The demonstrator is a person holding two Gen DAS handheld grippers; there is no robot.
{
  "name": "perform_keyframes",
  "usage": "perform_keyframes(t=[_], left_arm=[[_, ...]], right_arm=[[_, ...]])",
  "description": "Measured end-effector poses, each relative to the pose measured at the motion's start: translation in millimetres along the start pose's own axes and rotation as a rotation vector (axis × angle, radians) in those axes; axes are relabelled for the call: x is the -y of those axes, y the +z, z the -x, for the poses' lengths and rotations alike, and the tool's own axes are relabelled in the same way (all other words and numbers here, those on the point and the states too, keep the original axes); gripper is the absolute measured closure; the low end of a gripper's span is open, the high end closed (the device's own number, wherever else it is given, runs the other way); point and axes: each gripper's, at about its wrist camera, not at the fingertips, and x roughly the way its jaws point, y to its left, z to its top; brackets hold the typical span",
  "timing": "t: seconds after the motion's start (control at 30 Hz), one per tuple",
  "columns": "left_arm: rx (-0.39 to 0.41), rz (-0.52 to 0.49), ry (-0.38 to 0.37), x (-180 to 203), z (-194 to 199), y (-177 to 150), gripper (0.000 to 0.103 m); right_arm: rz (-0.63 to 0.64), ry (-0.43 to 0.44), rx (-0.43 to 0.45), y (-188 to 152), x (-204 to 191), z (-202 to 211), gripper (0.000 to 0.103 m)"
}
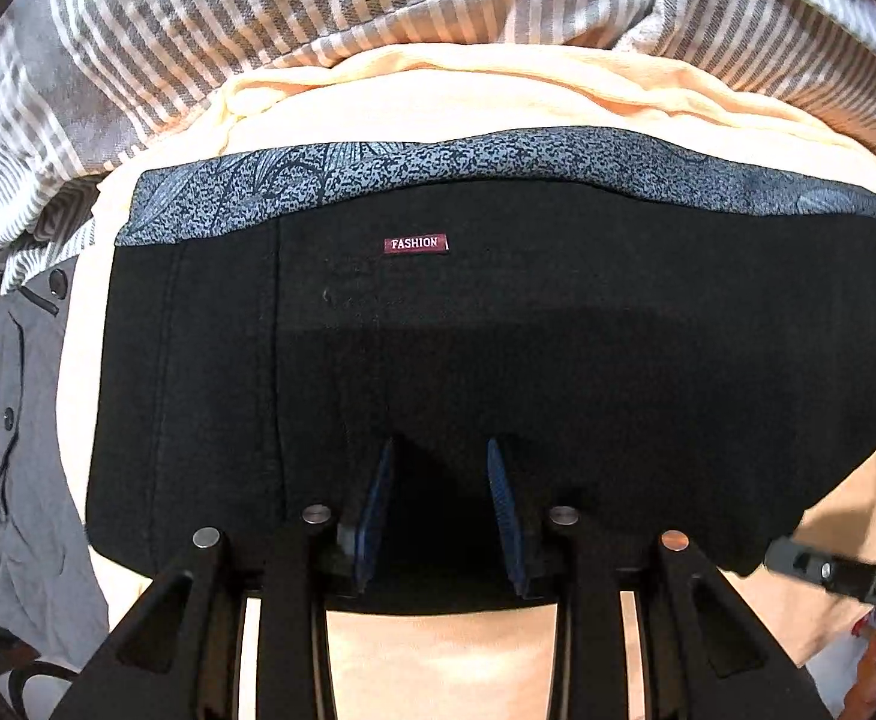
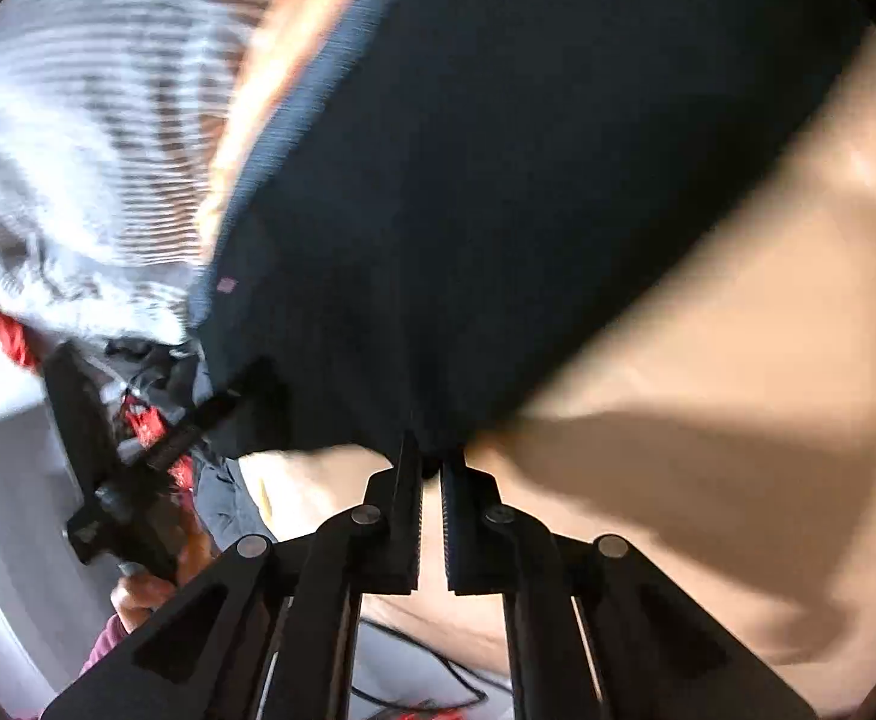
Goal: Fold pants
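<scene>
Black pants (image 1: 498,330) lie folded on a peach sheet (image 1: 438,90), with a blue-grey patterned waistband (image 1: 438,168) along the far edge and a dark red "FASHION" label (image 1: 415,243) just below it. My left gripper (image 1: 441,450) points straight down at the near edge, and a thick bunch of black fabric fills the gap between its blue pads (image 1: 378,504). In the blurred right wrist view the pants (image 2: 498,180) stretch up and away. My right gripper (image 2: 432,456) is shut on a corner of their near edge.
A grey-and-white striped blanket (image 1: 258,0) is heaped behind the sheet. A grey buttoned garment (image 1: 12,420) lies at the left. A hand (image 2: 144,594) shows at the lower left of the right wrist view, with red and dark clothes (image 2: 156,420) near it.
</scene>
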Motion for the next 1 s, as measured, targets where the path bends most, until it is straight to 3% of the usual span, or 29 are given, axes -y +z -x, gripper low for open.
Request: perform_keyframes(t=[0.07, 0.17, 0.27, 0.33, 0.37, 0.43, 0.5, 0.6, 0.67, 0.83, 1.0], left_arm=[[-0.012, -0.013, 0.009, 10, 9, -1, 0.069], [0.025, 0.009, -0.080, 30, 27, -3, 0.069], [-0.007, 0.002, -0.168, 69, 22, -5, 0.068], [-0.040, -0.041, -0.163, 100, 8, -9, 0.052], [-0.035, -0.062, -0.143, 109, 3, -12, 0.032], [-0.007, -0.100, -0.076, 121, -5, -20, 0.030], [0.007, -0.119, -0.057, 124, -3, -25, 0.029], [-0.023, -0.127, -0.046, 126, 0, -27, 0.029], [-0.048, -0.118, -0.032, 129, 6, -25, 0.029], [-0.047, -0.088, -0.046, 152, 40, -2, 0.029], [-0.013, -0.140, -0.087, 213, 73, 9, 0.029]], right_arm=[[0.055, -0.057, 0.015, -6, -1, 20, 0.094], [0.179, -0.117, 0.122, 5, -17, 66, 0.092], [0.270, -0.185, 0.235, 37, -34, 100, 0.086], [0.278, -0.236, 0.255, 60, -30, 111, 0.084], [0.281, -0.270, 0.261, 68, -24, 115, 0.084], [0.265, -0.381, 0.320, 83, -7, 136, 0.087], [0.152, -0.343, 0.399, 86, 17, 172, 0.088], [0.013, -0.277, 0.469, 76, 53, 221, 0.082], [-0.031, -0.257, 0.472, 64, 75, 243, 0.062], [-0.097, -0.177, 0.462, 50, 109, 264, 0.058], [-0.135, -0.142, 0.491, 63, 124, 276, 0.053]])
